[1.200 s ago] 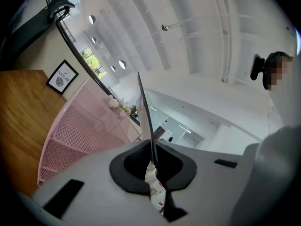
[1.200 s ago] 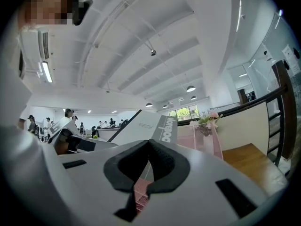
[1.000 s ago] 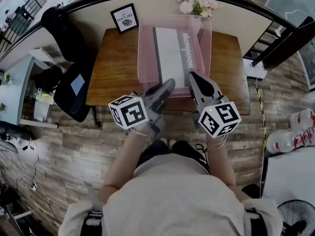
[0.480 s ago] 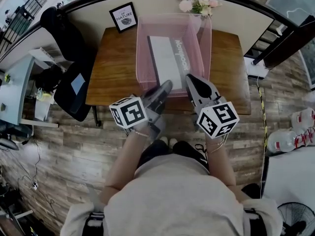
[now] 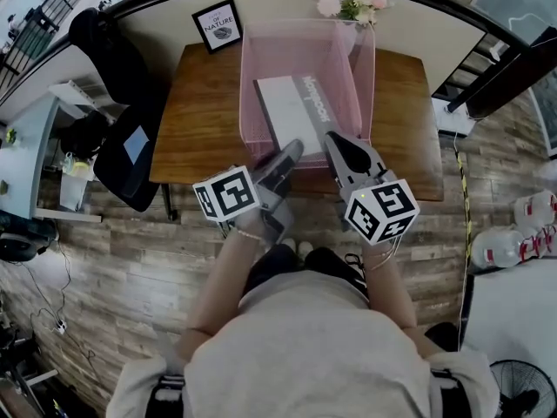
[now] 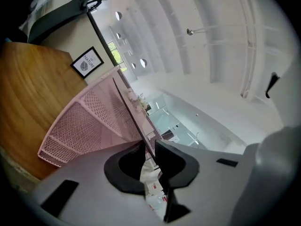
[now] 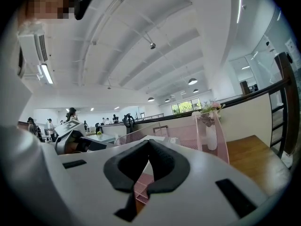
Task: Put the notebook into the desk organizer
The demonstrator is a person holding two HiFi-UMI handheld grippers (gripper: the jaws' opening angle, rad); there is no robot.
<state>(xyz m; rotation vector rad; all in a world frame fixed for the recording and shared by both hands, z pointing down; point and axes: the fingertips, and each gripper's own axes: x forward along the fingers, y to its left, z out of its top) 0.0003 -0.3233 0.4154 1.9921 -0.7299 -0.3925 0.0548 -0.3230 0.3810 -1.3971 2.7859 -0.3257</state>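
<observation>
A pink mesh desk organizer [image 5: 246,85] stands on the wooden desk [image 5: 200,120]. The white and grey notebook [image 5: 291,111] lies slanted inside it, turned toward the left wall. My left gripper [image 5: 285,157] is at the notebook's near left corner. In the left gripper view its jaws [image 6: 148,147] are opening, with the notebook's thin edge [image 6: 127,107] running between them and a gap beside it. My right gripper [image 5: 333,142] is at the near right corner. In the right gripper view its tips [image 7: 149,143] are pinched together on the notebook's edge, with the pink organizer [image 7: 216,135] just beyond.
A framed picture [image 5: 218,26] and a vase of flowers [image 5: 348,3] stand at the desk's back edge against the low wall. A black chair [image 5: 130,155] sits left of the desk. The desk's near edge lies right under both grippers.
The notebook has dropped lower in the organizer and swung counterclockwise, its far end now toward the left wall. Both grippers have shifted slightly forward and up in the view.
</observation>
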